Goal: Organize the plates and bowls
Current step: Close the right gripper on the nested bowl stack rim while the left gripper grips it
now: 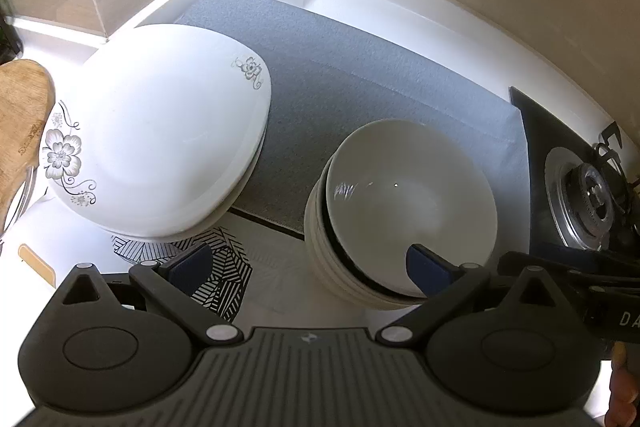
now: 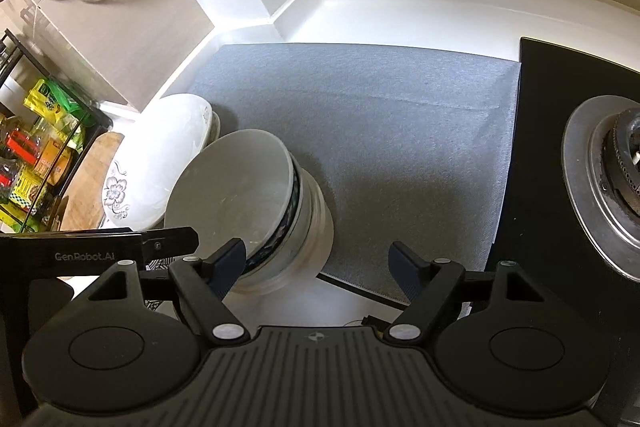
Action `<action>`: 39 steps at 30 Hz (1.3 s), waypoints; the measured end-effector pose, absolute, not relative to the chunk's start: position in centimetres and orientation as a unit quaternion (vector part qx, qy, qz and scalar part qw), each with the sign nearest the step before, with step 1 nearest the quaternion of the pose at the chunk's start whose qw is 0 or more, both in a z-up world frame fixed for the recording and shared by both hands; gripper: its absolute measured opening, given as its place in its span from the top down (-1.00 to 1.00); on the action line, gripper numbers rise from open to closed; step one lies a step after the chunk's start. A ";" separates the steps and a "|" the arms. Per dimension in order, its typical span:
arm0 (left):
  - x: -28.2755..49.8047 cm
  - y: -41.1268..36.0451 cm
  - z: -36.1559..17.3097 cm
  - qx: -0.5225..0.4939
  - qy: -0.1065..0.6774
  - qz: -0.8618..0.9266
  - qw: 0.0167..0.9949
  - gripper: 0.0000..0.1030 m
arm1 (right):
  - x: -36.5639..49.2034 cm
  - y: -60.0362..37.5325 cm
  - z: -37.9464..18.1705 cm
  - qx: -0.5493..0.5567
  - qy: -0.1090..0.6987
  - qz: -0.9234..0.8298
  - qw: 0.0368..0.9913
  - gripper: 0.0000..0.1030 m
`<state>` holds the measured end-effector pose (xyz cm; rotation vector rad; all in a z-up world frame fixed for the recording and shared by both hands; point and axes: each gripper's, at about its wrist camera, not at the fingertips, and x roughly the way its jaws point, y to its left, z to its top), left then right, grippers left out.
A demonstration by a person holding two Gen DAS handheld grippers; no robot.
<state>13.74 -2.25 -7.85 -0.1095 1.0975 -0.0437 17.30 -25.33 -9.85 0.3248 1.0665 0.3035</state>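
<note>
1. I see the counter (image 2: 392, 11) with a grey mat (image 2: 380, 131) covering most of it and a hob (image 2: 560, 155) at its right edge; the mat's middle and back are bare.
2. The plates (image 1: 160, 131) sit as one stack at the mat's left edge, partly off it, the top one floral. In my judgement that stack is already made.
3. The bowls (image 1: 404, 211) are nested in one stack at the mat's front edge, just right of the plates and near them but apart. The top bowl sits tilted and off-centre in the one beneath, so I think it needs seating.
4. As I judge it, the sorting is mostly done: two piles, nothing loose in view. What may be left is straightening the top bowl.
5. My left gripper (image 1: 308, 263) is spread wide and holds nothing. The bowls lie ahead and to its right, its right finger over the near rim of the top bowl; the plates lie ahead on its left.
6. My right gripper (image 2: 320, 263) is also wide apart and empty. The bowls sit just ahead to its left, close to its left finger; I cannot tell whether they touch.
</note>
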 end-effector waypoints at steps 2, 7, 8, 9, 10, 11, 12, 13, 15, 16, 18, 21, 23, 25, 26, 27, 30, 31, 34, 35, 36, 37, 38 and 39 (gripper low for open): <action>13.7 -2.2 -7.9 -0.052 0.522 -0.020 0.851 -1.00 | 17.2 -25.3 -9.9 0.153 0.504 0.143 0.838 -0.56; 13.9 -1.9 -8.0 -0.052 0.522 -0.022 0.851 -1.00 | 17.2 -25.1 -9.9 0.153 0.505 0.141 0.838 -0.56; 14.0 -1.9 -8.0 -0.053 0.522 -0.022 0.851 -1.00 | 17.2 -25.0 -9.9 0.152 0.505 0.140 0.838 -0.56; 14.1 -1.8 -7.9 -0.054 0.522 -0.022 0.851 -1.00 | 17.3 -25.0 -9.9 0.151 0.505 0.140 0.838 -0.56; 14.3 -1.7 -7.9 -0.055 0.522 -0.022 0.851 -1.00 | 17.4 -24.9 -9.9 0.150 0.505 0.140 0.839 -0.56; 14.5 -1.6 -7.9 -0.056 0.522 -0.021 0.851 -1.00 | 17.5 -24.8 -9.9 0.149 0.505 0.139 0.839 -0.56; 14.7 -1.5 -7.9 -0.057 0.522 -0.021 0.851 -1.00 | 17.6 -24.7 -9.9 0.149 0.505 0.139 0.839 -0.56; 15.0 -1.3 -7.9 -0.058 0.521 -0.021 0.851 -1.00 | 17.7 -24.6 -9.9 0.150 0.506 0.137 0.838 -0.56; 15.6 -1.1 -7.9 -0.059 0.522 -0.021 0.851 -1.00 | 18.0 -24.3 -10.0 0.151 0.506 0.137 0.838 -0.57; 15.9 -1.0 -7.9 -0.059 0.522 -0.021 0.850 -1.00 | 18.2 -24.2 -10.0 0.151 0.506 0.136 0.838 -0.57; 16.6 -1.0 -8.1 -0.058 0.523 -0.023 0.850 -1.00 | 18.6 -23.9 -10.1 0.151 0.506 0.136 0.838 -0.58; 17.8 -1.0 -9.1 -0.061 0.532 -0.028 0.844 -1.00 | 19.4 -23.6 -10.7 0.151 0.509 0.130 0.838 -0.58; 18.6 -0.8 -10.0 -0.068 0.543 -0.028 0.836 -0.99 | 20.1 -23.5 -11.5 0.156 0.517 0.123 0.832 -0.58; 19.1 -0.6 -10.7 -0.081 0.548 -0.037 0.832 -1.00 | 20.8 -23.5 -12.4 0.166 0.530 0.118 0.823 -0.58; 19.3 -0.6 -10.9 -0.085 0.548 -0.044 0.831 -1.00 | 21.2 -23.5 -12.8 0.170 0.536 0.115 0.819 -0.58; 19.4 -0.7 -11.1 -0.086 0.552 -0.046 0.828 -1.00 | 21.4 -23.5 -13.2 0.172 0.542 0.114 0.815 -0.58; 20.0 -0.6 -12.2 -0.094 0.567 -0.049 0.817 -1.00 | 21.9 -23.2 -14.1 0.174 0.554 0.109 0.807 -0.58; 20.1 -0.5 -12.5 -0.099 0.572 -0.053 0.812 -1.00 | 22.0 -23.1 -14.4 0.175 0.557 0.110 0.804 -0.58; 20.5 -0.2 -13.6 -0.112 0.587 -0.055 0.800 -1.00 | 22.5 -23.0 -15.0 0.181 0.569 0.110 0.795 -0.58; 20.6 0.1 -13.9 -0.123 0.588 -0.059 0.797 -1.00 | 22.6 -23.0 -15.2 0.181 0.572 0.109 0.793 -0.58; 20.8 0.4 -14.3 -0.139 0.591 -0.063 0.792 -1.00 | 22.8 -22.9 -15.3 0.182 0.574 0.109 0.791 -0.59; 21.0 0.7 -14.6 -0.154 0.596 -0.066 0.786 -1.00 | 22.9 -23.0 -15.5 0.187 0.574 0.109 0.790 -0.60; 21.1 0.9 -14.7 -0.160 0.597 -0.063 0.783 -1.00 | 23.1 -23.1 -15.7 0.190 0.576 0.109 0.788 -0.60; 21.1 0.9 -14.7 -0.163 0.597 -0.062 0.783 -1.00 | 23.3 -23.1 -15.8 0.191 0.578 0.107 0.786 -0.60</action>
